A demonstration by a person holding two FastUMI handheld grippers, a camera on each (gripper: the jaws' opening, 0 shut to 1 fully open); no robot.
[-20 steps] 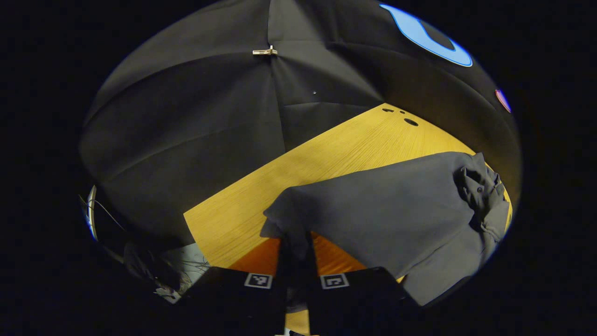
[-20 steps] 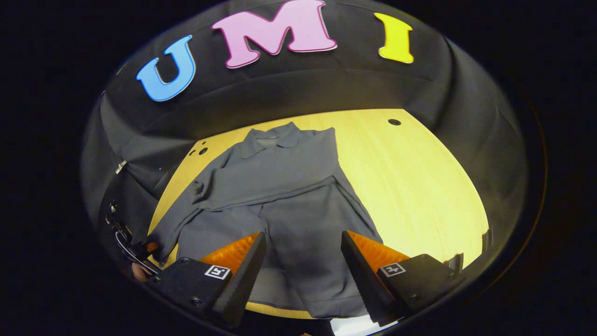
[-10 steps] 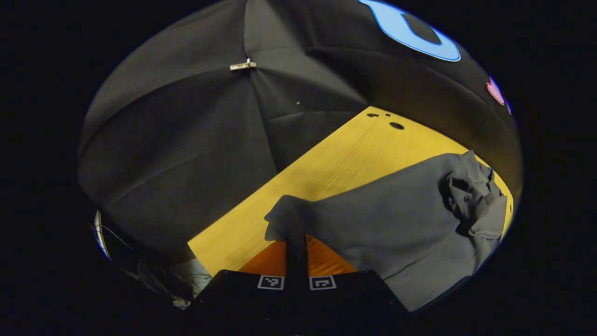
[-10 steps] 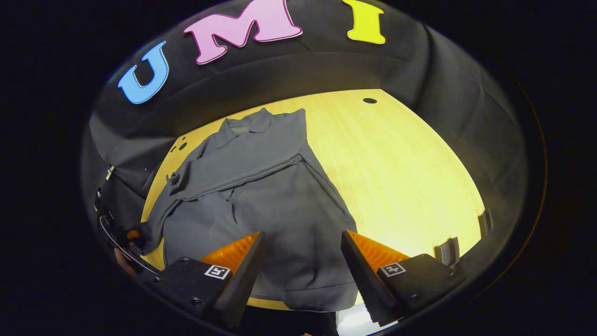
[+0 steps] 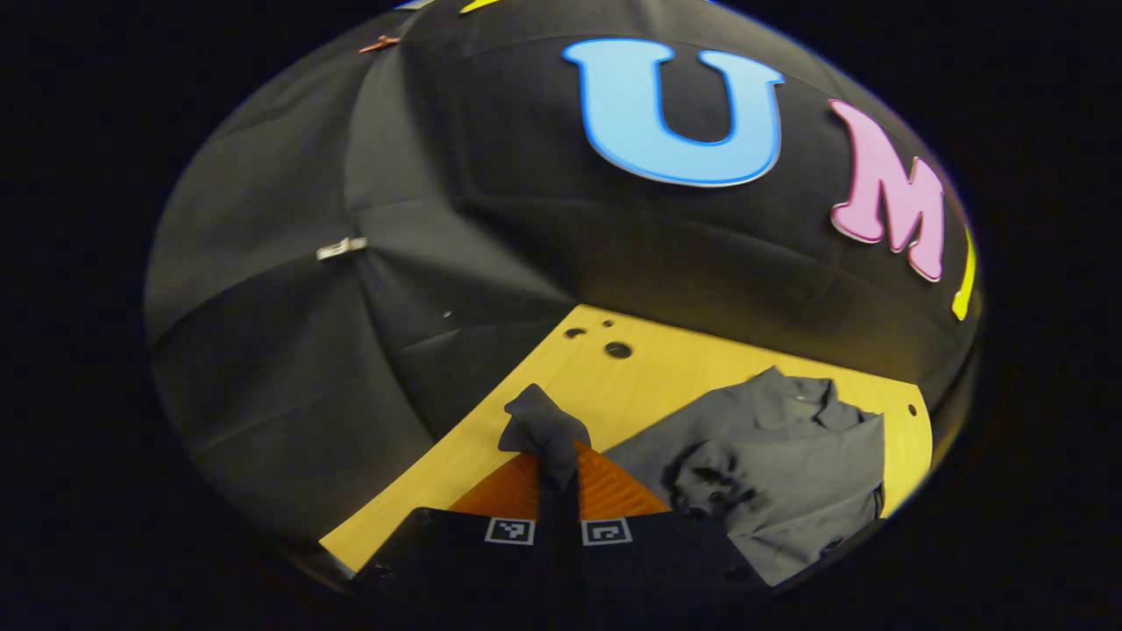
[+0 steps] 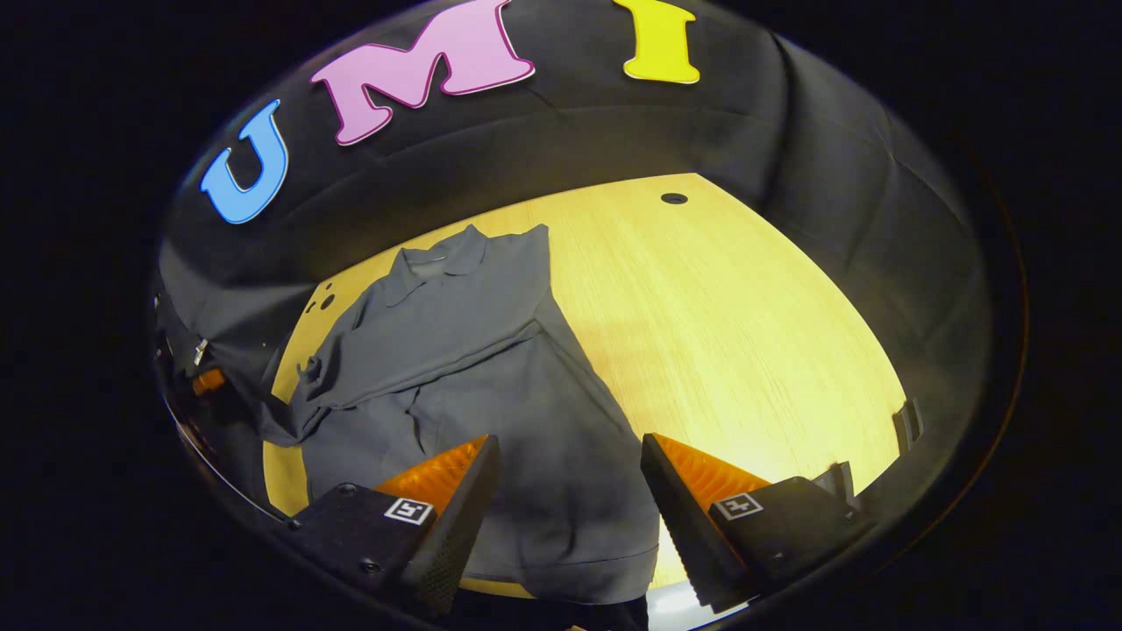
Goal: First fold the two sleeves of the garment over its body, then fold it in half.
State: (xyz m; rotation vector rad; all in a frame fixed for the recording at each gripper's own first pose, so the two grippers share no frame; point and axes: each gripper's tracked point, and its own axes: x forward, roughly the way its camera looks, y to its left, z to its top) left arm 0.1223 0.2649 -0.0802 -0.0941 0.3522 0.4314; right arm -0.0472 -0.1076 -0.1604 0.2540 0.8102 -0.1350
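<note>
A dark grey collared garment [image 6: 491,377] lies on the yellow wooden table [image 6: 736,324], collar toward the back wall. One sleeve [image 6: 447,342] lies folded across its chest. In the left gripper view my left gripper [image 5: 558,478] is shut on the cuff of the other sleeve [image 5: 543,429], which is lifted off the table; the garment's body [image 5: 789,464] lies to its right. That lifted sleeve [image 6: 289,412] also rises at the garment's left edge in the right gripper view. My right gripper [image 6: 570,517] hangs open above the garment's lower half, nothing between its fingers.
Black cloth walls close the table in at the back and sides. Small round holes [image 5: 617,350] mark the table's far left corner, and another hole [image 6: 673,198] the far right. Bare tabletop stretches to the right of the garment.
My left gripper has risen and tilted up with the sleeve cuff, lifting it off the table. The right gripper has drifted slightly, staying open over the garment.
</note>
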